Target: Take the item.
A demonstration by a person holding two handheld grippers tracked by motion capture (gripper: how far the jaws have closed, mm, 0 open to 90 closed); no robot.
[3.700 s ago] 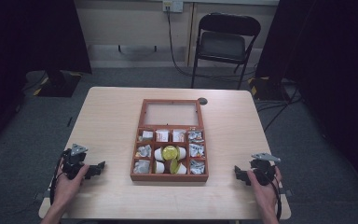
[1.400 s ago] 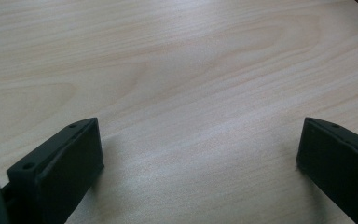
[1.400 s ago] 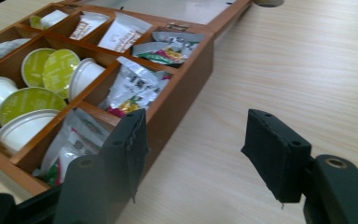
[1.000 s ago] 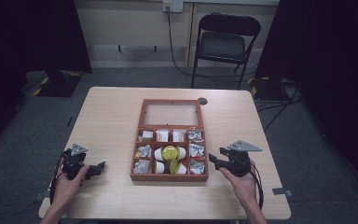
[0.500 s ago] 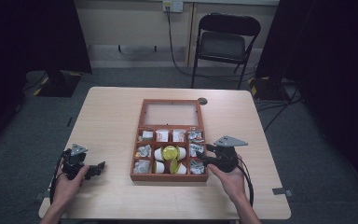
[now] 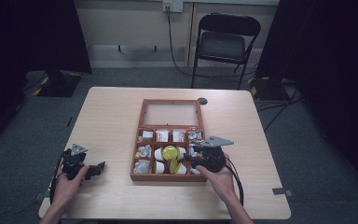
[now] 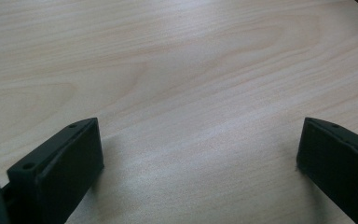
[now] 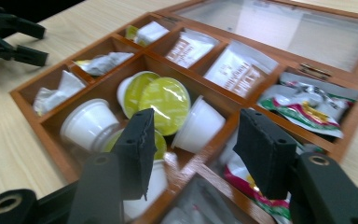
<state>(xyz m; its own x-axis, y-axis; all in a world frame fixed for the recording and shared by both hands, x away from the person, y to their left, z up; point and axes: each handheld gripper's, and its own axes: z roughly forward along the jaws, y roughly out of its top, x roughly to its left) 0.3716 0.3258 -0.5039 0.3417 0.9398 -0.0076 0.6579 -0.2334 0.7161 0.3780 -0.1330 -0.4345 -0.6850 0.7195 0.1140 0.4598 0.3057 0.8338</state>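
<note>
The wooden box (image 6: 170,176) sits at the middle of the table (image 6: 112,116), its glass lid (image 6: 171,113) thrown back flat on the far side, and its compartments hold small packets and capsules. Going from left to right in the high view, the left gripper (image 6: 96,169) lies near the table's near-left corner, well apart from the box, held in the person's left hand (image 6: 67,179); in the left gripper view its two black jaws stand wide apart over bare wood with nothing between them. Next comes the box itself, with crumpled packets (image 6: 143,150) in its left cells, flat sachets (image 8: 186,46) along the far row, and in the large centre cell a cluster of white capsules (image 8: 89,122), one showing a yellow-green foil lid (image 8: 167,103). At the right, the right gripper (image 8: 193,142) hovers at the box's near-right part, held by the right hand (image 6: 221,179); its jaws are spread apart, gripping nothing, one over the capsule cell, the other over the colourful packets (image 8: 307,109) in the right-hand cells.
</note>
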